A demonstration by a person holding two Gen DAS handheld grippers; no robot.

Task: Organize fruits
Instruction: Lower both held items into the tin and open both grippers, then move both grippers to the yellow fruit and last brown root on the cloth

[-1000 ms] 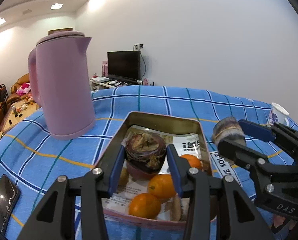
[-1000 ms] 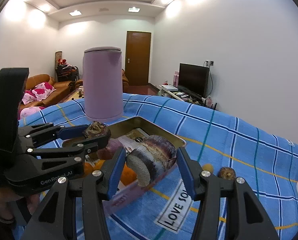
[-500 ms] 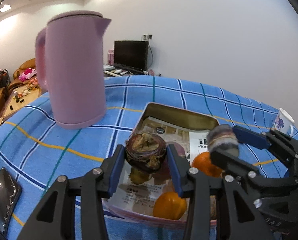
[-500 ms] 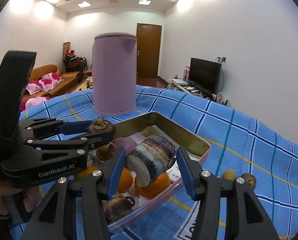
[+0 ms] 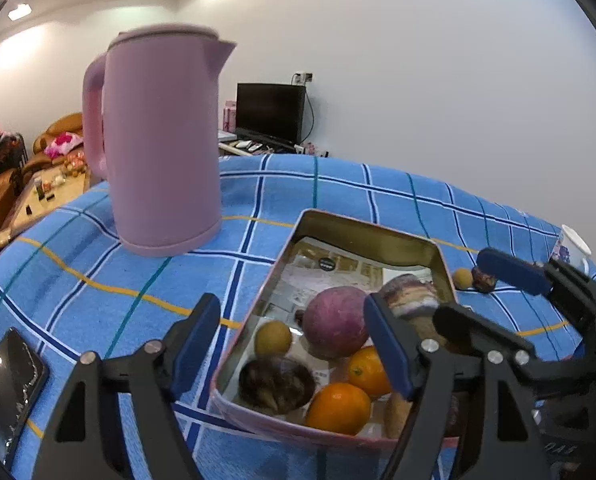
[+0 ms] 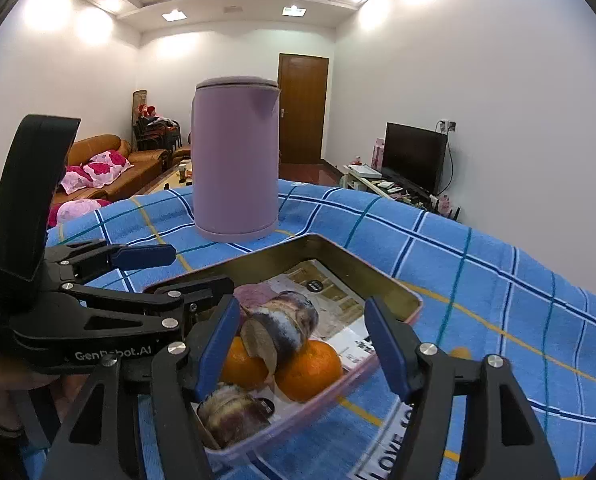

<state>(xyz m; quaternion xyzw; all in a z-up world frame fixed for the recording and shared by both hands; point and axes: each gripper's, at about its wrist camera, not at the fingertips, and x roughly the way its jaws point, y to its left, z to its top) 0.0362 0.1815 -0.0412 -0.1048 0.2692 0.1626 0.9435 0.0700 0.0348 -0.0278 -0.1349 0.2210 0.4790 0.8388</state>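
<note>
A metal tin [image 5: 362, 229] lined with paper sits on the blue checked cloth. It holds a dark wrinkled fruit [image 5: 275, 384], a purple round fruit [image 5: 335, 327], two oranges [image 5: 339, 407], a small yellow fruit [image 5: 273, 338] and a striped purple tuber [image 5: 410, 295]. My left gripper [image 5: 293, 344] is open and empty over the tin's near left corner. My right gripper [image 6: 304, 342] is open; the striped tuber [image 6: 285, 326] lies on the oranges [image 6: 308, 368] between its fingers. The tin [image 6: 390, 282] also shows there, with another tuber piece [image 6: 233, 416] at the front.
A tall pink kettle [image 5: 159, 140] stands left of the tin and behind it in the right wrist view [image 6: 235, 160]. A phone [image 5: 5, 384] lies at the near left. Two small fruits [image 5: 472, 279] and a white cup [image 5: 572, 246] lie right of the tin.
Both grippers opened. The dark wrinkled fruit dropped from my left gripper into the tin; the striped tuber left my right gripper and rests on the oranges.
</note>
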